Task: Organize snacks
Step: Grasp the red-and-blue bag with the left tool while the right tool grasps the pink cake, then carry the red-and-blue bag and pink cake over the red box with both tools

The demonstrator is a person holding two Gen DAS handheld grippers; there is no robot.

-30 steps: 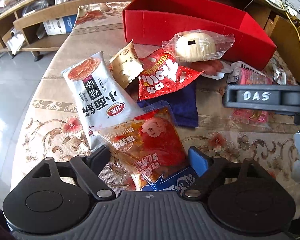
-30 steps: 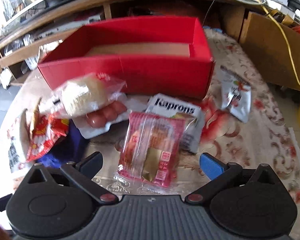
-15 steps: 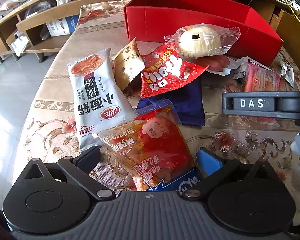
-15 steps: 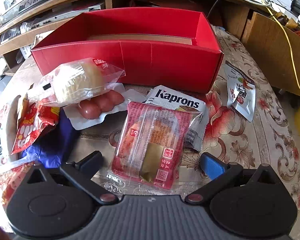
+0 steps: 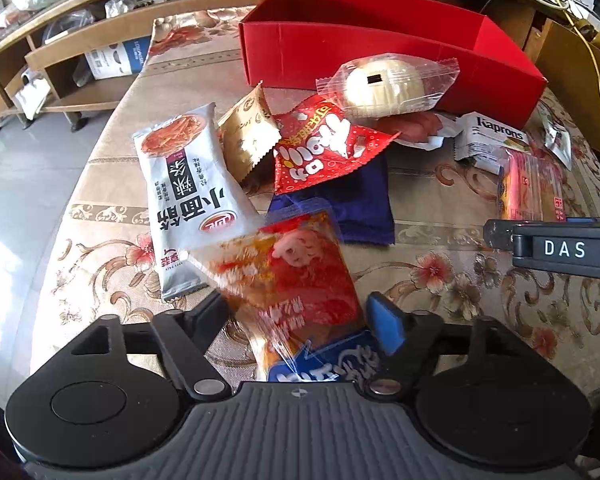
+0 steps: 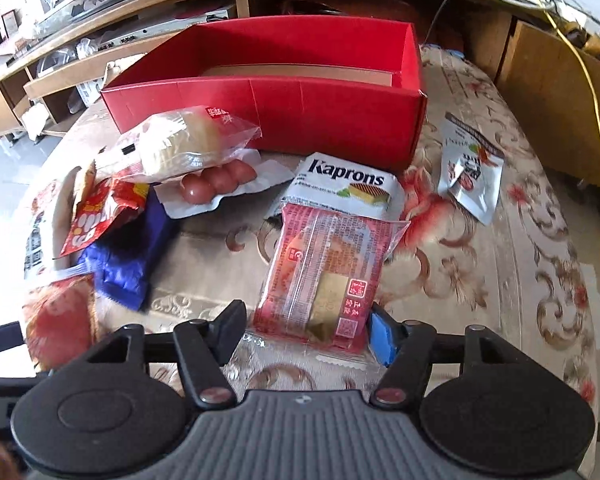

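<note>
An open red box [image 5: 380, 44] [image 6: 300, 104] stands at the far side of the table. Snack packets lie in front of it. My left gripper [image 5: 298, 316] has its jaws closed in on a clear orange-red packet [image 5: 296, 280], which looks blurred and lifted. My right gripper [image 6: 306, 326] has its jaws against the sides of a pink wrapped cake packet [image 6: 328, 272]. Also on the table are a white noodle-snack packet [image 5: 184, 196], a red triangular packet [image 5: 324, 148], a wrapped bun [image 5: 384, 84] [image 6: 180, 144] and a Kaprons wafer pack [image 6: 348, 184].
A blue packet [image 5: 360, 200] lies under the red one. A sausage tray [image 6: 216, 184] sits under the bun. A silver pouch [image 6: 472, 172] lies at the right. The table's left edge drops to the floor. Wooden shelves stand behind the box.
Both grippers' jaws have closed in on their packets. The orange-red packet now looks blurred and shifted in the left gripper. The right gripper has come nearer to the pink packet.
</note>
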